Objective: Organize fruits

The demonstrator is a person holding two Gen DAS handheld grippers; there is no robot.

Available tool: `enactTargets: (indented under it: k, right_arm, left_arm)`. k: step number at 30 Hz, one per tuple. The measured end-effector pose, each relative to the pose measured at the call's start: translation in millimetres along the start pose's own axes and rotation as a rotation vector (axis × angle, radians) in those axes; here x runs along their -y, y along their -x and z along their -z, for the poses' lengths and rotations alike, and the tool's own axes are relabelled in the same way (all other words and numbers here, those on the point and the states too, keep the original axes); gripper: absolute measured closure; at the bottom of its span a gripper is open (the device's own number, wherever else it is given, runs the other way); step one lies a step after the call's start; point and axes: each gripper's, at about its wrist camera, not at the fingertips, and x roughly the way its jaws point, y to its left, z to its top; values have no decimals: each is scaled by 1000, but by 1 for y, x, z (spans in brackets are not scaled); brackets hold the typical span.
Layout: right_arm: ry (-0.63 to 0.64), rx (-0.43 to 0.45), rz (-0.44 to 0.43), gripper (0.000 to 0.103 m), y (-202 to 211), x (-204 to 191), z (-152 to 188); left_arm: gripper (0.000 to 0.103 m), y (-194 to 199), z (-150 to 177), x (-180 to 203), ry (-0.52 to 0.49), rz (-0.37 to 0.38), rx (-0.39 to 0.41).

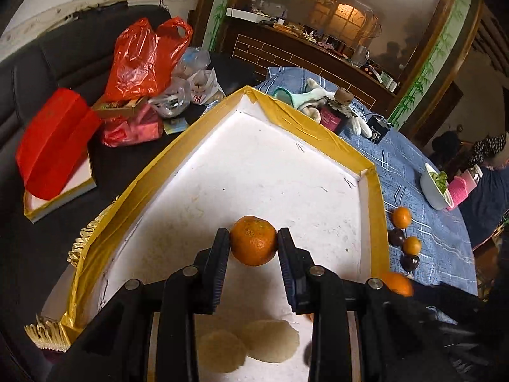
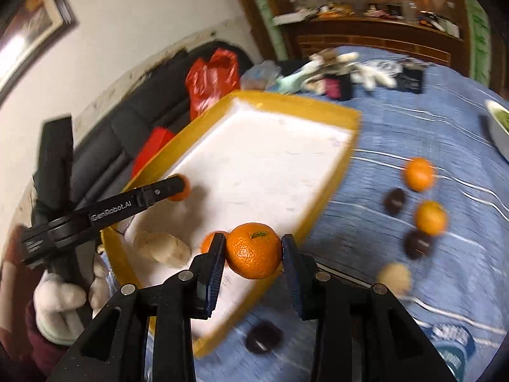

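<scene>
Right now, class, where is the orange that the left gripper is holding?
In the left wrist view, the orange sits clamped in the left gripper, over the white floor of the yellow-rimmed tray, with two pale round fruits lying nearer the camera.

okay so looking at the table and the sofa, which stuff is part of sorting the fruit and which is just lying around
Part of the job:
left gripper and its orange
right gripper and its orange
tray
loose oranges and dark fruits on the cloth
pale fruits in the tray

Just lying about:
red bag
red box
white bowl
gloves
</scene>
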Motion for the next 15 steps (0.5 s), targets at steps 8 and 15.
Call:
enactTargets:
  k: [8,15]
  right_arm:
    - [63,-33,70,61,-38,-21,-10]
    - [35,19,46,59,-18,-19,-21]
  left_arm:
    - [42,20,1,-11,38,47,52]
    - [35,48,9,-6,60,79,107]
